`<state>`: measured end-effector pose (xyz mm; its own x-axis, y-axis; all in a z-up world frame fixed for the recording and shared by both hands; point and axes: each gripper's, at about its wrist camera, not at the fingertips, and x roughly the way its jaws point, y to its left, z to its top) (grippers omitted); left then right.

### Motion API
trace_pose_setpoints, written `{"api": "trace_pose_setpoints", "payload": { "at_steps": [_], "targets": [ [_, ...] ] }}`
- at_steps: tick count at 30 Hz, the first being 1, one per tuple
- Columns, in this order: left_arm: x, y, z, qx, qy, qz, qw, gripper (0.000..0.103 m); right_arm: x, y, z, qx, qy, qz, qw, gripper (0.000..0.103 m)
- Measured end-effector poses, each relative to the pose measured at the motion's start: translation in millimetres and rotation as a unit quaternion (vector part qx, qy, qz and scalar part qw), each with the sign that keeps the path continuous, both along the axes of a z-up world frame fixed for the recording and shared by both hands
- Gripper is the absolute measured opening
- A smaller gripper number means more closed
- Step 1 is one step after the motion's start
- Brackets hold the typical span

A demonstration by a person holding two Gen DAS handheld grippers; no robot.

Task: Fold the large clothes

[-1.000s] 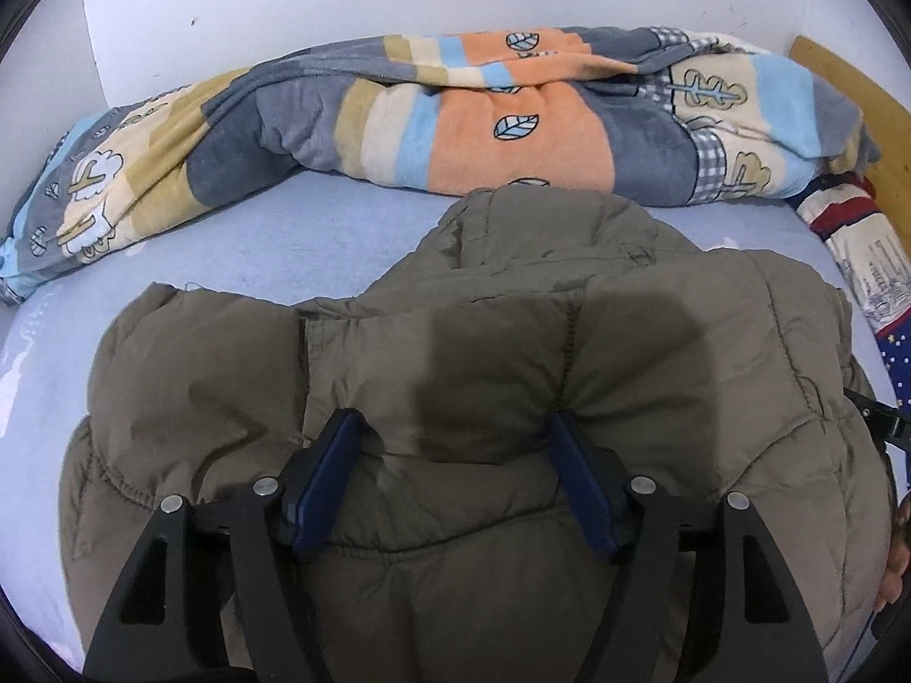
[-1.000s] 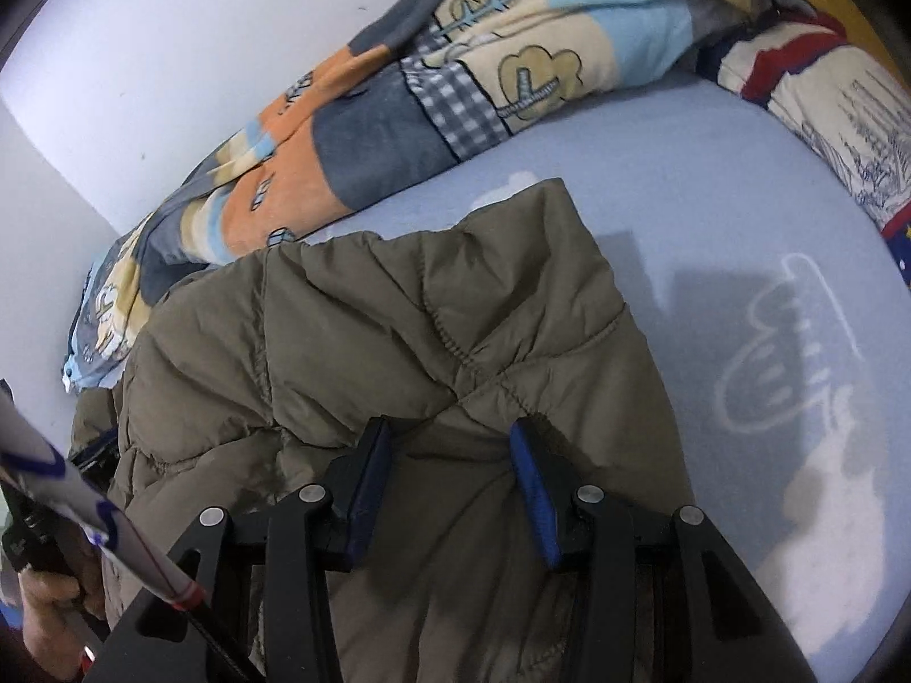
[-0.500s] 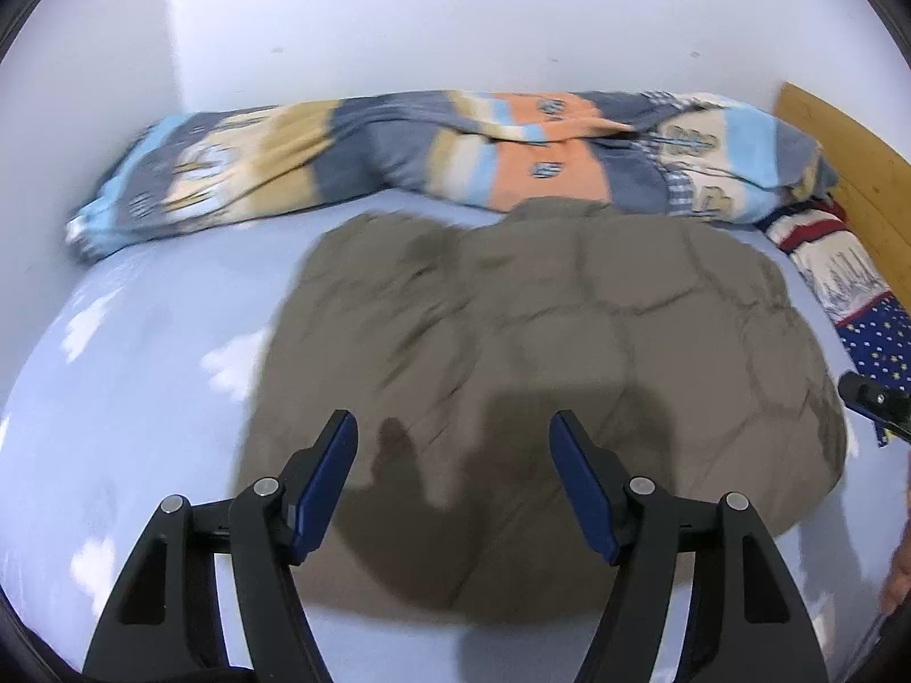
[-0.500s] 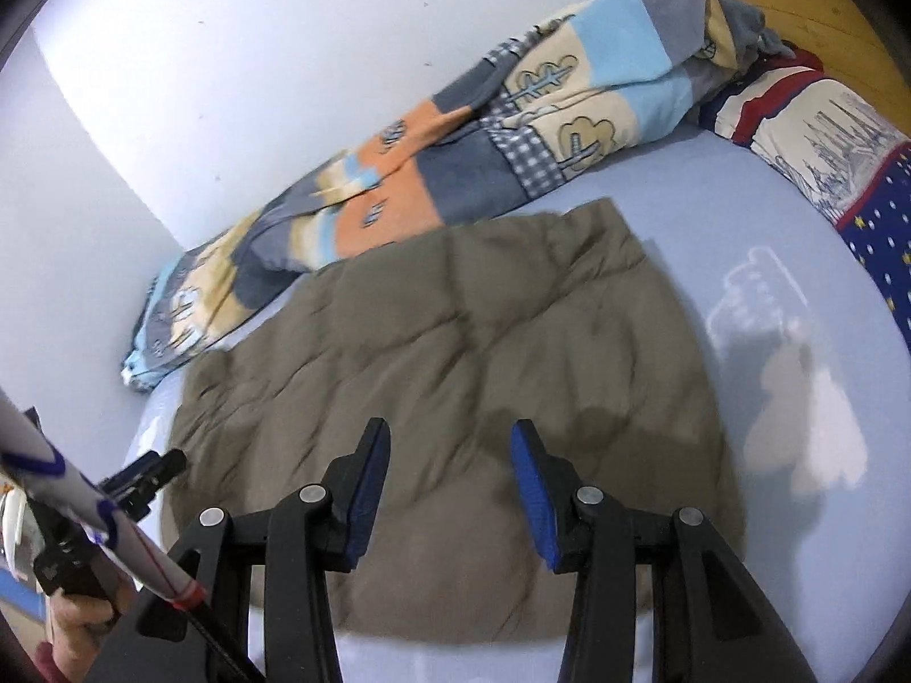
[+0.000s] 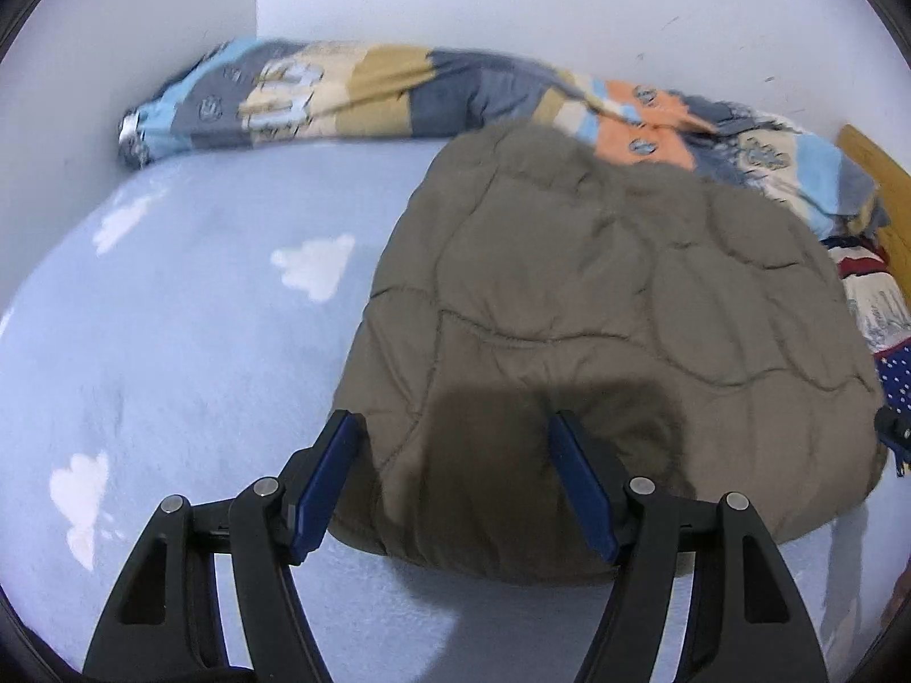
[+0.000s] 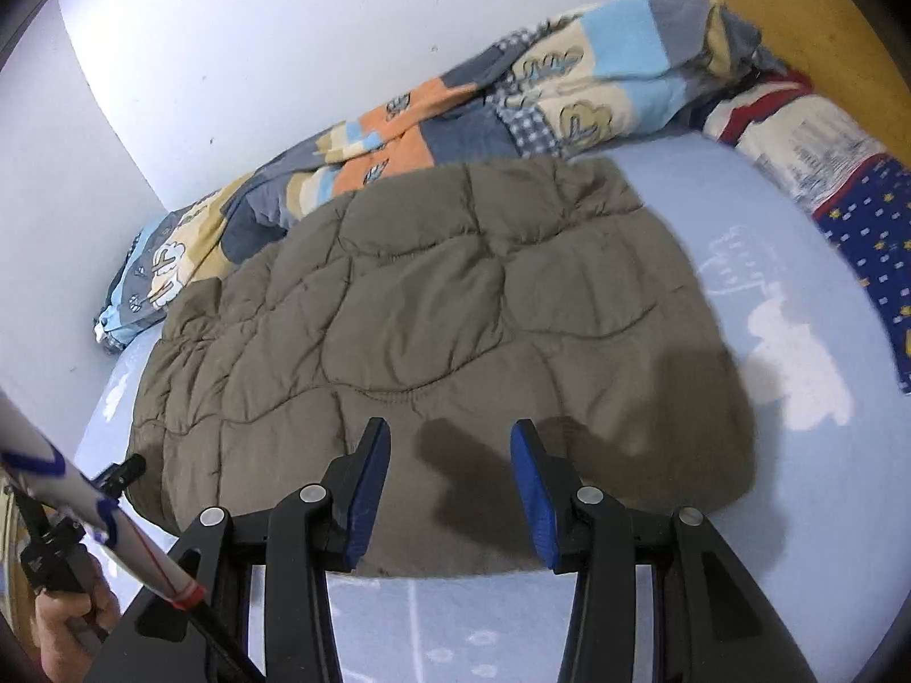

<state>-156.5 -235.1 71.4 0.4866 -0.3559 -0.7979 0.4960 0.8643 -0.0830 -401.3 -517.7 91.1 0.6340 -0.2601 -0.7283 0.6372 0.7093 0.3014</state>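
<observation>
— What are the tongs doing just now?

— Both hang above the near edge of the jacket with their blue pads apart and nothing pinched between them. The left gripper is spread wide over the jacket's near left corner; the right gripper is parted a bit less, over the near edge further along.

— So neither one has hold of the cloth?

— No, each is clear of it; only their shadows fall on the fabric.

— And the jacket itself?

— The olive quilted jacket lies flat on the pale blue bedsheet, folded into a puffy, roughly square bundle, its far edge just against the patchwork blanket bunched along the white wall.

— Anything else around?

— A pillow with red stripes and a navy starred part sits at the right, beside the wooden headboard. Low at the left of the right-hand view you catch the person's hand gripping the other tool's handle, with a white sleeve crossing in front
</observation>
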Motion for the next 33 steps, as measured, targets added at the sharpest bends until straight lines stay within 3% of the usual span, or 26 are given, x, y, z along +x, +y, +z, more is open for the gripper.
{"api": "trace_pose_setpoints", "payload": {
  "at_steps": [4,10,13,17,21,27,33],
  "targets": [
    [7.5,-5.3,-12.5,0.022,0.018,-0.001,0.9996,0.071,12.8,-5.0,-20.9,0.000,0.027,0.005,1.000,0.047],
    [9.1,-9.1,-24.3,0.037,0.033,-0.004,0.9988,0.072,12.7,-27.1,-49.8,0.065,0.023,-0.006,0.998,0.047],
    [10.0,-3.8,-14.9,0.025,0.038,0.001,0.9989,0.072,6.7,-31.2,-45.2,0.082,0.013,-0.012,0.996,0.047],
    [11.1,13.8,9.1,-0.022,0.044,0.012,0.9987,0.072,-14.3,-35.5,-15.5,0.085,-0.025,-0.019,0.996,0.047],
    [16.9,26.0,6.9,-0.019,0.057,0.026,0.9978,0.072,-42.1,-53.6,-1.6,0.083,-0.033,-0.059,0.994,0.047],
    [24.7,28.5,-17.8,-0.018,0.103,0.042,0.9936,0.072,-56.7,-75.9,-29.2,0.142,-0.017,-0.092,0.985,0.047],
    [21.2,26.1,-14.5,-0.012,0.097,0.039,0.9945,0.072,-52.7,-82.3,-40.6,0.163,-0.010,-0.088,0.983,0.047]
  ]
}}
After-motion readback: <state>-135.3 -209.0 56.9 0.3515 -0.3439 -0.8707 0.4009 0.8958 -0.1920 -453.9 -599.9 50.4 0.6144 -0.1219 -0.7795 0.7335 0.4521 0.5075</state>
